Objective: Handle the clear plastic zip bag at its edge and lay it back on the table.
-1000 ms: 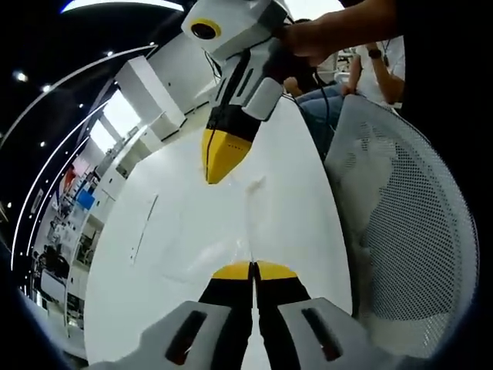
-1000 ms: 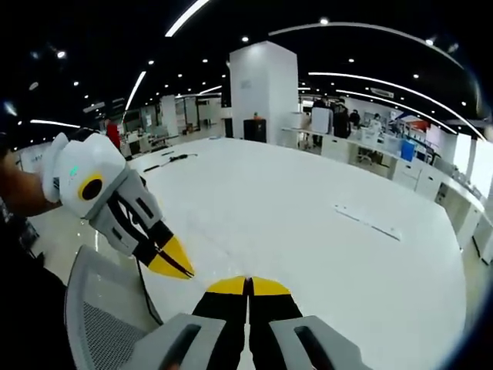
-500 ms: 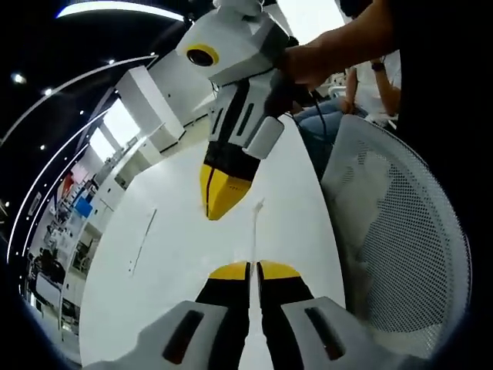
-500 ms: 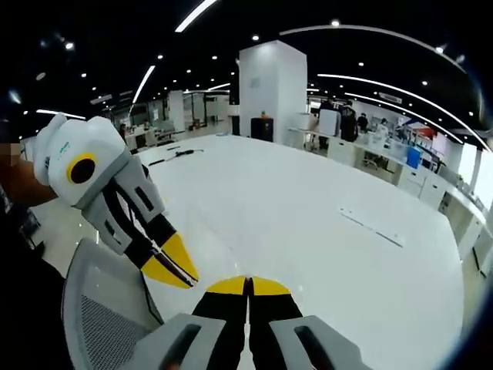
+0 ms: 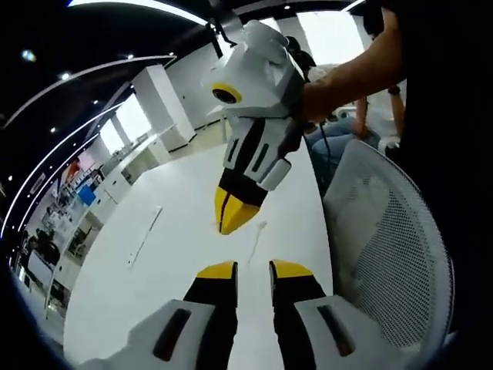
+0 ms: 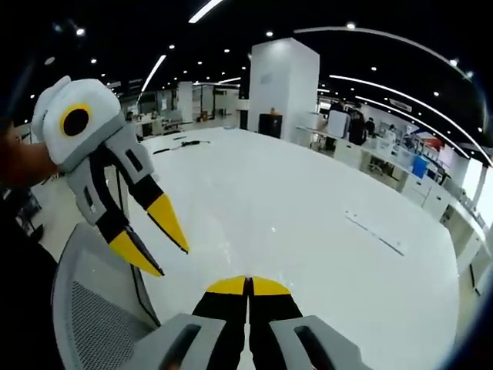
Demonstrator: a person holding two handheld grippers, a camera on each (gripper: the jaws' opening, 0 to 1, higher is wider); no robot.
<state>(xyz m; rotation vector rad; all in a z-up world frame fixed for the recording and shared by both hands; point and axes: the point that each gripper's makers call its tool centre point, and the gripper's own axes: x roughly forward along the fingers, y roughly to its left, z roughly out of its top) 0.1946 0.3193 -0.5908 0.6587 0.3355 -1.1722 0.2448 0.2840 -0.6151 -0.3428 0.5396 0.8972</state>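
**At the table's near edge: left jaws let go of the bag**

Nearest the lens, left gripper view: the left gripper [image 5: 254, 270] now stands narrowly parted, a clear gap between its two yellow tips. Half a second ago and a second ago those tips were pressed together. The right gripper view confirms it, with the left jaws splayed apart from the side.

Just beyond: the right gripper [image 5: 229, 223], held in a person's hand [image 5: 323, 100], points down with its tips closed to a single wedge. From its own camera the jaws also meet flush. I cannot tell whether any film sits between them.

Clear plastic zip bag [image 5: 257, 231]: only a thin pale sliver of it reads, just beside the right tip and low over the white table [image 5: 177, 254]. The rest is lost against the white top, so I cannot say whether it lies flat or touches the surface.

Judgement: one side of the bag is released, so the lay-down looks partly done and the right side remains to be let go.

Count, near to far:
- grippers: two
- bag: one
- mesh chair [image 5: 385, 254]: one, right of the table
- flat strip [image 5: 145, 235] on the table: one
- dark cable [image 6: 181, 144] at the far end: one
- white pillar [image 6: 281, 85]: one
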